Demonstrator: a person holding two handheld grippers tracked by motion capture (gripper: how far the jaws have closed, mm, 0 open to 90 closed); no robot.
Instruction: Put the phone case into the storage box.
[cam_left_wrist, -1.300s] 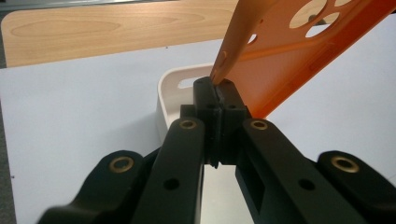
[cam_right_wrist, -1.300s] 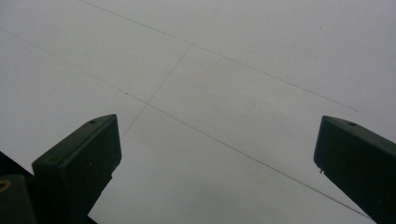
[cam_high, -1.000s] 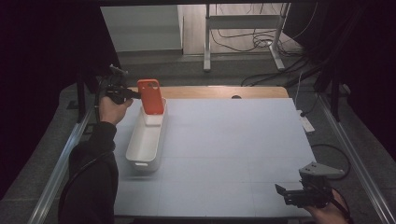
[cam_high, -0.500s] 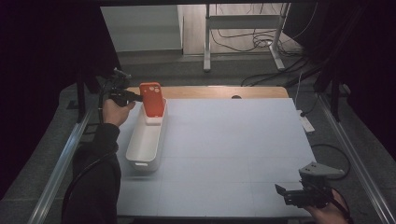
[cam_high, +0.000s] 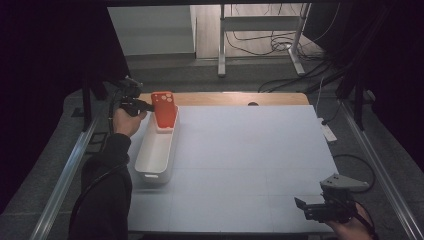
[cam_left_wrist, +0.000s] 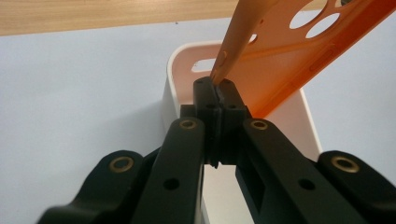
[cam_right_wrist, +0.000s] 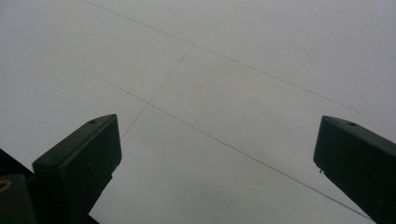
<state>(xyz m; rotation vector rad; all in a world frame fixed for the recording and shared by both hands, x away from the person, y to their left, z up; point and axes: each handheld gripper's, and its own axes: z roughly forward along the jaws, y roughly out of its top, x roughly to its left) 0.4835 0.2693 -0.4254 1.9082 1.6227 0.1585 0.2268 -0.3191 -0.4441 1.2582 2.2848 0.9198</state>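
Observation:
An orange phone case (cam_high: 164, 110) with round camera holes stands tilted over the far end of a long white bin (cam_high: 155, 150) at the table's left. My left gripper (cam_high: 146, 106) is shut on the case's edge; the left gripper view has the closed pads pinching the orange phone case (cam_left_wrist: 289, 51) above the white bin (cam_left_wrist: 180, 70). At the near right corner my right gripper (cam_high: 306, 207) hovers low over the white table (cam_high: 250, 150). Its jaws (cam_right_wrist: 219, 154) stand wide apart with bare table surface between them.
A wooden strip (cam_high: 235, 98) runs along the table's far edge. Metal rails (cam_high: 70, 170) flank the table left and right. A white power strip (cam_high: 328, 132) lies off the right edge. A person's dark sleeve (cam_high: 102, 195) rests near the bin's left side.
The left gripper has drifted slightly with the orange case, staying over the bin's far end. The right gripper has kept still.

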